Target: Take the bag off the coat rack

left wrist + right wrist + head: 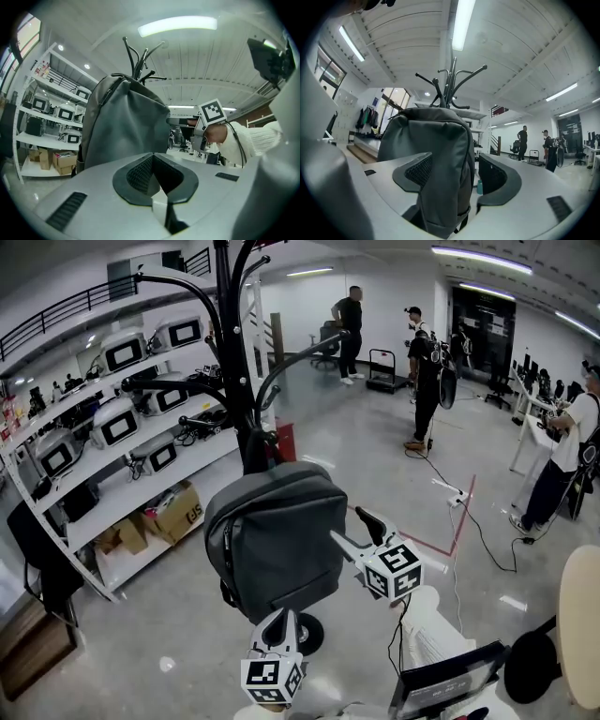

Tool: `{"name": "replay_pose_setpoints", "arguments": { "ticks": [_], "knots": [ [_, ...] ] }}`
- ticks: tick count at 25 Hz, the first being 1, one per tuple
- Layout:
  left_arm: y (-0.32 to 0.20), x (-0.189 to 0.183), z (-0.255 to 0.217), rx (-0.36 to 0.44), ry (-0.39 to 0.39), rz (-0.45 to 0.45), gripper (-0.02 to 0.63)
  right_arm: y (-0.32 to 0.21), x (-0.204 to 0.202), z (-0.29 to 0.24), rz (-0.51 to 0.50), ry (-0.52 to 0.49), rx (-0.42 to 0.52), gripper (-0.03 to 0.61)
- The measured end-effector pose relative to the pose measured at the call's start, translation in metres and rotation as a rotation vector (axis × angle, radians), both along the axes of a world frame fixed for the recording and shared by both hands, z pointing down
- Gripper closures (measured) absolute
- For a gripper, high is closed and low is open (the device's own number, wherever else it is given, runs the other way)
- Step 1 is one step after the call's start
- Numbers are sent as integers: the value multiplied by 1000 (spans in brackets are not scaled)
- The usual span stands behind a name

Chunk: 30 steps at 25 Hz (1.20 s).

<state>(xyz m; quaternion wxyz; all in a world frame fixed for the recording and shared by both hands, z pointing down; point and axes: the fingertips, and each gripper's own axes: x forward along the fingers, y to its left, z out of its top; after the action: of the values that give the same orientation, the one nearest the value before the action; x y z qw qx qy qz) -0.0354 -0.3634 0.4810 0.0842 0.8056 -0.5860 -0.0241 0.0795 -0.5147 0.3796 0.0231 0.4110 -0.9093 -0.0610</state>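
A grey backpack [277,531] hangs on the black coat rack [234,362], low against its pole. My right gripper [352,529] is at the bag's right side with its jaws open. In the right gripper view the bag [436,154] fills the gap between the open jaws of the right gripper [454,176], and the rack's hooks [450,84] rise behind it. My left gripper [278,622] sits just under the bag's bottom, shut and holding nothing. In the left gripper view the left gripper [154,173] points up at the bag [124,126].
White shelves [122,427] with monitors and cardboard boxes [173,512] stand to the left. The rack's round base [309,634] is on the floor below the bag. People stand at the back [349,320] and at a desk on the right [562,456]. A cable [478,521] runs across the floor.
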Motion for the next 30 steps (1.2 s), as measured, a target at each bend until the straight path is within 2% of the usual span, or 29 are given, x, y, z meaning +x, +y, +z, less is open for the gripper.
{"name": "replay_pose_setpoints", "arguments": {
  "ticks": [5, 11, 17, 22, 30],
  "knots": [
    [-8, -9, 0, 0, -2, -38, 612, -20, -9, -10, -115, -13, -17, 284],
    [-8, -18, 1, -20, -11, -85, 612, -35, -24, -16, -296, 125, -9, 270],
    [-5, -26, 5, -39, -21, -120, 612, -48, -27, -22, -417, 83, -55, 261],
    [-2, -33, 8, -52, -24, -134, 612, -49, -31, -22, -475, 59, -66, 261],
    [-1, -40, 9, -55, -22, -140, 612, -47, -44, -25, -544, 133, -46, 261]
  ]
}}
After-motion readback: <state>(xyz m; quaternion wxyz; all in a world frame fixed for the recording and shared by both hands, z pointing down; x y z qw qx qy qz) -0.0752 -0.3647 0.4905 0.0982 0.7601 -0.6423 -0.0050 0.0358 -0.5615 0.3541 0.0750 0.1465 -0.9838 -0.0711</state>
